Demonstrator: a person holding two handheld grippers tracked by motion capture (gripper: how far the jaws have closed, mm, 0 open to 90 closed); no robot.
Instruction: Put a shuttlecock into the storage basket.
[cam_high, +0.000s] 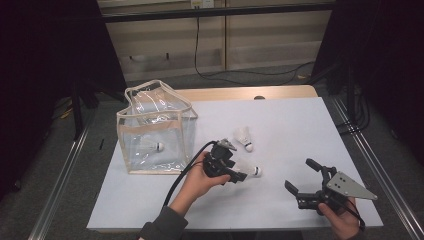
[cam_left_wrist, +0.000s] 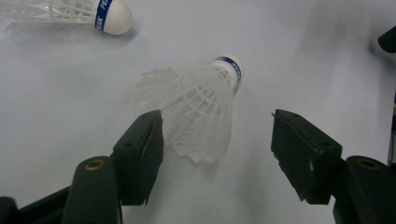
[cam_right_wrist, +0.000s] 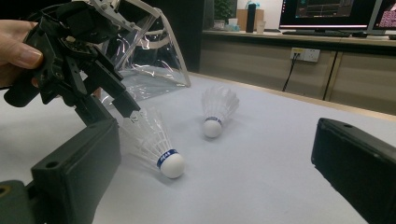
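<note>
A white shuttlecock (cam_high: 251, 170) (cam_left_wrist: 201, 105) (cam_right_wrist: 156, 142) with a blue band lies on its side on the white table (cam_high: 300, 125). My left gripper (cam_high: 240, 175) (cam_left_wrist: 217, 123) (cam_right_wrist: 122, 107) reaches down over its feather skirt, one jaw on either side. The left jaw is close to the feathers and the right jaw stands apart, so it is open. A second shuttlecock (cam_high: 244, 137) (cam_left_wrist: 70, 11) (cam_right_wrist: 217, 109) lies just beyond. My right gripper (cam_high: 300, 174) (cam_right_wrist: 217, 161) rests open at the front right, with nothing between its jaws.
A clear plastic bag (cam_high: 155, 127) (cam_right_wrist: 149, 51) with beige trim stands open at the table's left, a third shuttlecock (cam_high: 150, 146) inside it. Bare table lies between the grippers and at the back right. The table's front edge is near both hands.
</note>
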